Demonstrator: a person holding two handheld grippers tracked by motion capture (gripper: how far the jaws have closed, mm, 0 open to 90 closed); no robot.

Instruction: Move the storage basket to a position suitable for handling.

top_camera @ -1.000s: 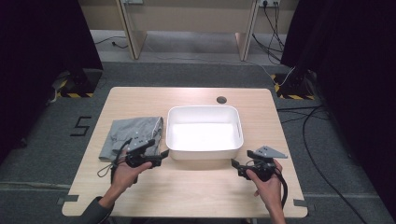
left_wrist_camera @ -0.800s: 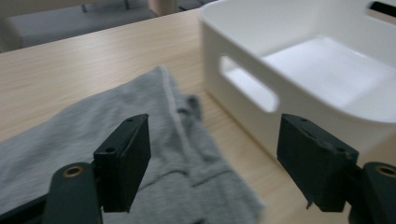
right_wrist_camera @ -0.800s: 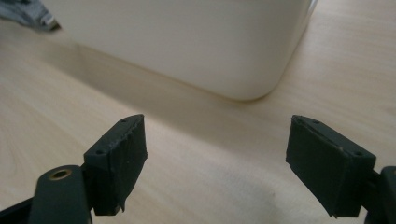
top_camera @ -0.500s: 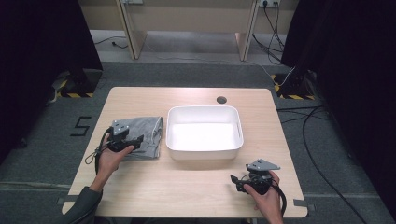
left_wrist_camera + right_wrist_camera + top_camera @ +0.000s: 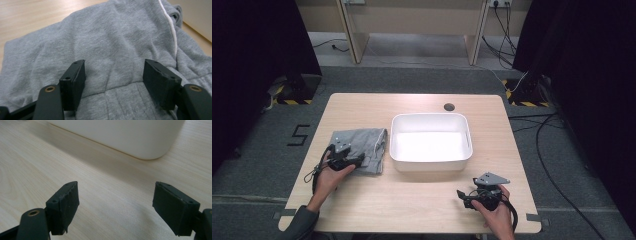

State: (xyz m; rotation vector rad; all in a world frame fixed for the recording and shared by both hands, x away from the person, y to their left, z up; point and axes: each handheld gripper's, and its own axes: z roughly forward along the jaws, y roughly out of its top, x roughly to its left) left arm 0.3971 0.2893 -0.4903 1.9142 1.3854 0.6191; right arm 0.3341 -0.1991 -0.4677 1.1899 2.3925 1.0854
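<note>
Left gripper [image 5: 113, 82] jaws spread wide, straddling the ribbed hem of the grey sweatshirt [image 5: 107, 47], pads low over the fabric but not yet pinching it. Garment folded directly ahead of and beneath this gripper, white drawstring [image 5: 171, 27] running off ahead to the right, white tub [image 5: 430, 141] just beyond the garment's far side as seen from the jaws. Probable step: pinch the hem, lift, carry to the tub. Risk: closing on the top layer alone, causing the fold to open and the rest to drag over the table [image 5: 412, 200]; closing too shallow, causing the knit to slip out on lifting; snagging the drawstring. Left hand [image 5: 328, 172] low, forearm angled in from behind, gripper [image 5: 357, 161] pitched forward and down at the garment's near edge. Right gripper [image 5: 115, 205] likewise wide apart, holding nothing, idle above bare table, tub wall [image 5: 120, 135] ahead of it; right hand [image 5: 492, 207] resting near the table's near edge, well apart from the garment.
</note>
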